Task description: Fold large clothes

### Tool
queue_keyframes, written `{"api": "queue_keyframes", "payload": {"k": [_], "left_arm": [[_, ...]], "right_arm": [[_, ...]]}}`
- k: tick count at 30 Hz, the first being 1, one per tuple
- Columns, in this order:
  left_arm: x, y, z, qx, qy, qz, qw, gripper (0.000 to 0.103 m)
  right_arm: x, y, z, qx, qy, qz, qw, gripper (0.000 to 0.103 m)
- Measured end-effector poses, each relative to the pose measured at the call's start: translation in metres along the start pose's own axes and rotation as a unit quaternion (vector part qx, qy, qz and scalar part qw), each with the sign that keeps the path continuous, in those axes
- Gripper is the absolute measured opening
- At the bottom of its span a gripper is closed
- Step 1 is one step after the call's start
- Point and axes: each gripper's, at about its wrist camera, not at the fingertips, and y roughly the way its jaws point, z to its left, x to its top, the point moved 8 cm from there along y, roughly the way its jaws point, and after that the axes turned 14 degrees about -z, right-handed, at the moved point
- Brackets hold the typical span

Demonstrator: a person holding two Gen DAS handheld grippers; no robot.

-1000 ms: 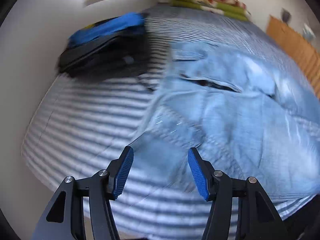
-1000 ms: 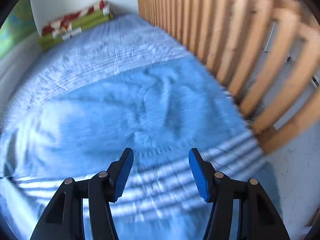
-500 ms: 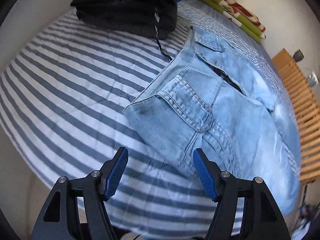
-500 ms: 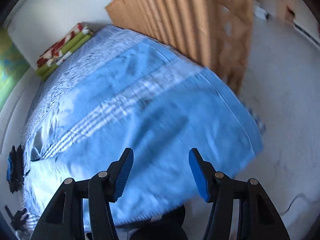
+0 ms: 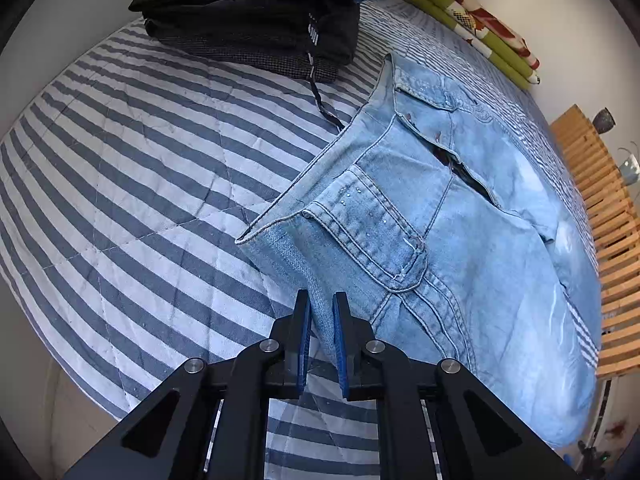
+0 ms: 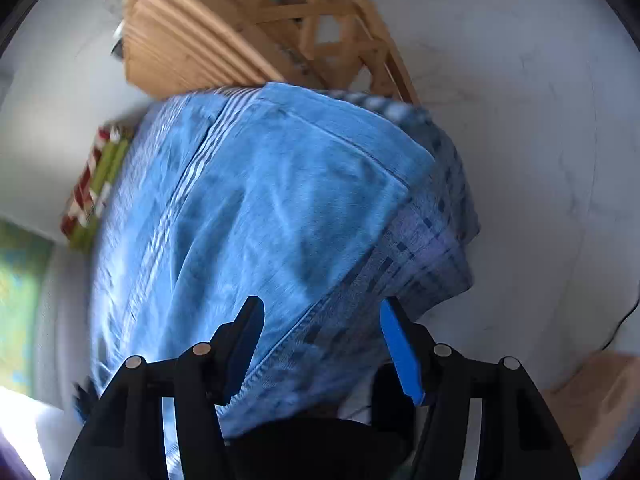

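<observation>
where left tool (image 5: pixel 321 309) pinches jeans (image 5: pixel 460 240) corner, striped bedspread (image 5: pixel 132 184) beside

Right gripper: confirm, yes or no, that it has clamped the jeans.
No. The right gripper stands open over the jeans, its blue pads clear of the hem.

Black gripper (image 5: pixel 321 334) arms, blue ridged fingers (image 6: pixel 400 354) (silver screws).
</observation>
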Motion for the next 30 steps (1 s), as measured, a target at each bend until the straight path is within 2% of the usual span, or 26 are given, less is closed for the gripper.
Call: {"api": "queue_keyframes", "payload": {"k": [1,3,4,9,12,14,18,21,23,26,30], "left_arm": [[0.0,0.001,0.0,-0.002,-0.004,0.001,1.0,0.015],[0.0,0.002,-0.001,-0.013,-0.008,0.005,0.9999,0.034],[0.0,0.003,-0.003,-0.015,-0.005,0.006,0.9999,0.037],[-0.001,0.004,-0.01,0.0,0.018,0.001,0.9998,0.038],[-0.002,0.003,-0.011,0.003,0.024,-0.001,0.9997,0.038],[-0.002,0.003,-0.011,0.006,0.03,0.001,0.9995,0.038],[-0.002,0.002,-0.012,0.011,0.04,0.0,0.9991,0.038],[-0.003,0.003,-0.013,0.015,0.05,0.001,0.9986,0.038],[-0.004,0.004,-0.012,0.017,0.05,0.002,0.9986,0.038],[-0.003,0.004,-0.013,0.017,0.05,0.003,0.9986,0.04],[-0.004,0.005,-0.014,0.021,0.054,0.005,0.9983,0.04]], "right_arm": [[0.001,0.004,-0.003,0.004,0.012,-0.003,1.0,0.057],[0.0,0.012,-0.007,0.017,0.035,-0.004,0.999,0.057],[-0.001,0.015,-0.006,0.027,0.047,-0.002,0.999,0.057],[-0.014,0.026,-0.003,0.085,0.108,0.017,0.99,0.057],[-0.004,0.01,-0.004,0.101,0.123,-0.009,0.987,0.057],[0.012,-0.003,-0.009,0.071,0.103,-0.048,0.991,0.054],[0.042,-0.009,-0.01,0.029,0.048,-0.081,0.995,0.029],[0.066,-0.004,-0.004,0.011,0.016,-0.097,0.995,0.029],[0.074,0.013,0.004,0.0,-0.025,-0.07,0.997,0.03],[0.082,0.032,0.003,-0.028,-0.038,-0.054,0.997,0.03],[0.085,0.046,0.017,-0.008,-0.051,-0.046,0.998,0.03]]}}
